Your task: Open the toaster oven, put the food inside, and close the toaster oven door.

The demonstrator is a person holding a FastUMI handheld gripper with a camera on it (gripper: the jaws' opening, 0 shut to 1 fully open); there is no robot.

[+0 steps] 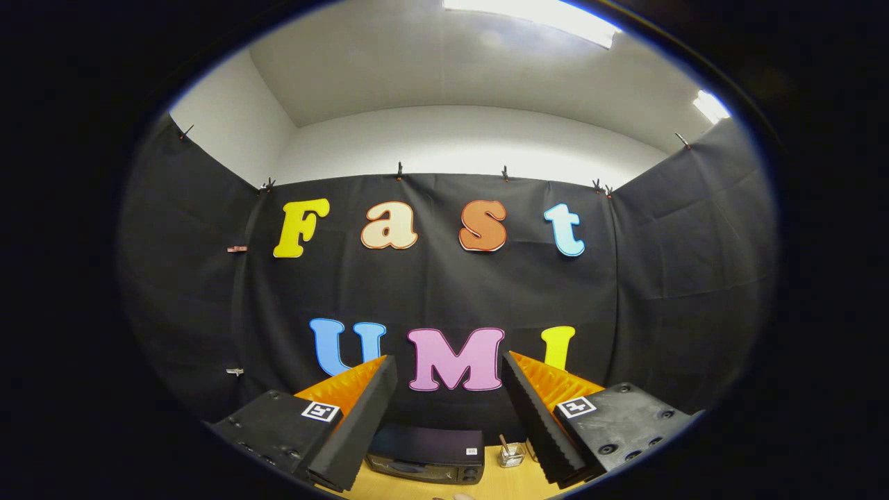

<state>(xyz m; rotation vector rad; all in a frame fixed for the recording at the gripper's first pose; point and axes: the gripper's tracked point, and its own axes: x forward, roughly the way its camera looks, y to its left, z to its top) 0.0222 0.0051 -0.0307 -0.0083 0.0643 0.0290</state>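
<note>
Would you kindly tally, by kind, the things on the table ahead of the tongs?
Toaster oven: 1, dark, door closed, on the wooden table between and below the open tongs.
Small glass jar: 1, beside the oven, with something thin standing in it.
Total: 2. A pale thing at the near table edge is too cut off to identify.
</note>
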